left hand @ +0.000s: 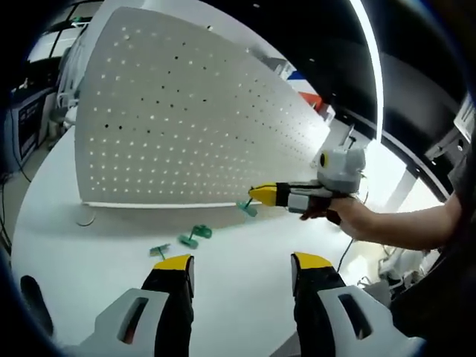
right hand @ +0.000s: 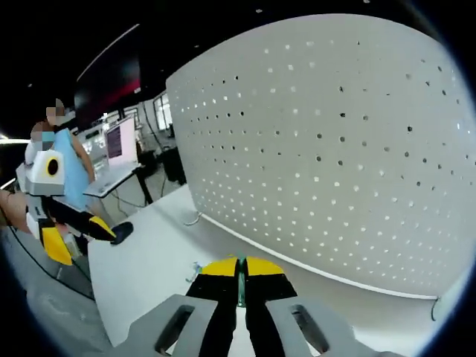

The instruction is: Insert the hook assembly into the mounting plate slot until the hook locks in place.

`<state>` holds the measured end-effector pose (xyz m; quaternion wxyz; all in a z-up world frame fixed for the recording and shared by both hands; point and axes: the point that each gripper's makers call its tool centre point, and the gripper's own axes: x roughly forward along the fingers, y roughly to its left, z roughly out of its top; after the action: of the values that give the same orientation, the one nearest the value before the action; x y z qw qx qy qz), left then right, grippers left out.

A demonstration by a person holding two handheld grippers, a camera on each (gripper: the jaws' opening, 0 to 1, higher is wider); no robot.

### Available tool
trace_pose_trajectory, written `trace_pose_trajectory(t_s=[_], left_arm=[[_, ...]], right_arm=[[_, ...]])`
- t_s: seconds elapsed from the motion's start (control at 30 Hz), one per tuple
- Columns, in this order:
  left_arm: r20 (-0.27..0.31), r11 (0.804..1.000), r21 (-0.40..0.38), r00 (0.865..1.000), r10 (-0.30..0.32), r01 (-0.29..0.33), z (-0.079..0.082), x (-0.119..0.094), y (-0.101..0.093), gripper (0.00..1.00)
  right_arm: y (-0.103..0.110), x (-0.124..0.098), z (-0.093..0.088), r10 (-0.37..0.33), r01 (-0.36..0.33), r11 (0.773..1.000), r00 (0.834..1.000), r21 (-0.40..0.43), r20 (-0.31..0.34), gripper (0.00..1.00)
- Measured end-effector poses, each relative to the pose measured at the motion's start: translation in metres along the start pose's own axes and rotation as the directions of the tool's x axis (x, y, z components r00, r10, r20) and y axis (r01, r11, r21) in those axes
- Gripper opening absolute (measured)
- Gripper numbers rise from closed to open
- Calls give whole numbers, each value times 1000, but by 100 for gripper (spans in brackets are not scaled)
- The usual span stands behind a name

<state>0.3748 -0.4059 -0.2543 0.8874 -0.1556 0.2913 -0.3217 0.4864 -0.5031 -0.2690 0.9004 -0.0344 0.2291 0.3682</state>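
One big white board with holes (left hand: 186, 126) is standing up on the white surface (left hand: 238, 253). Three green hooks (left hand: 195, 236) are lying near it. The left gripper (left hand: 242, 266) is waiting with fingers spread apart. The right gripper (right hand: 239, 269) is pinching one green hook (right hand: 240, 286) by the board's bottom edge.

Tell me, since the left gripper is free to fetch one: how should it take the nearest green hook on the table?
Judging from the left gripper view, the nearest hook lies flat on the table, just ahead of the open left gripper. Come from above, jaws across its narrow stem; its finer shape is too small to tell.
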Motion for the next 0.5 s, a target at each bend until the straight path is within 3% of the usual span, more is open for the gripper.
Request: trace_pose_trajectory(t_s=[0.5], left_arm=[[3, 999, -41, 1000, -23, 23, 1, 1, -18, 51]], right_arm=[[47, -36, 25, 76, -73, 997, 995, -40, 63, 0]])
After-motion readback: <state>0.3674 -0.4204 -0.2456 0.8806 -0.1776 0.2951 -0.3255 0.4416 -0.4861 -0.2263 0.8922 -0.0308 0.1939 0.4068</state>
